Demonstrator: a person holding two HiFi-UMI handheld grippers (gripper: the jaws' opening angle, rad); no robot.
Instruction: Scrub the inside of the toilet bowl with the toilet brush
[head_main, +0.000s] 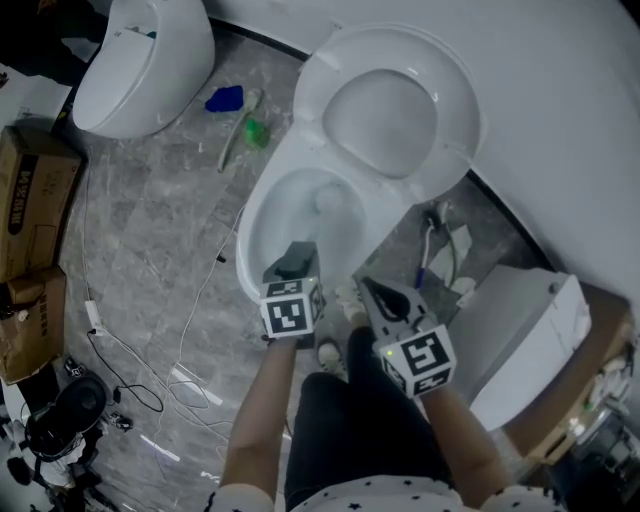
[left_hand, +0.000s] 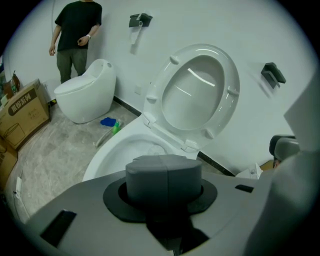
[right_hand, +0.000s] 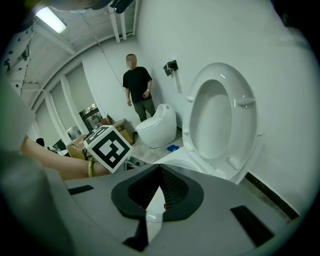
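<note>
Both were pinched shut on nothing: our left gripper (head_main: 296, 258) and right gripper (head_main: 379, 296) hung at lower centre by the toilet bowl (head_main: 262, 215), while the toilet brush (head_main: 238, 142) lay on the floor at upper left, well apart. Our guess: that thin handle lying flat could slip from the jaws, or we'd snag the blue thing (head_main: 225, 98) beside it.
</note>
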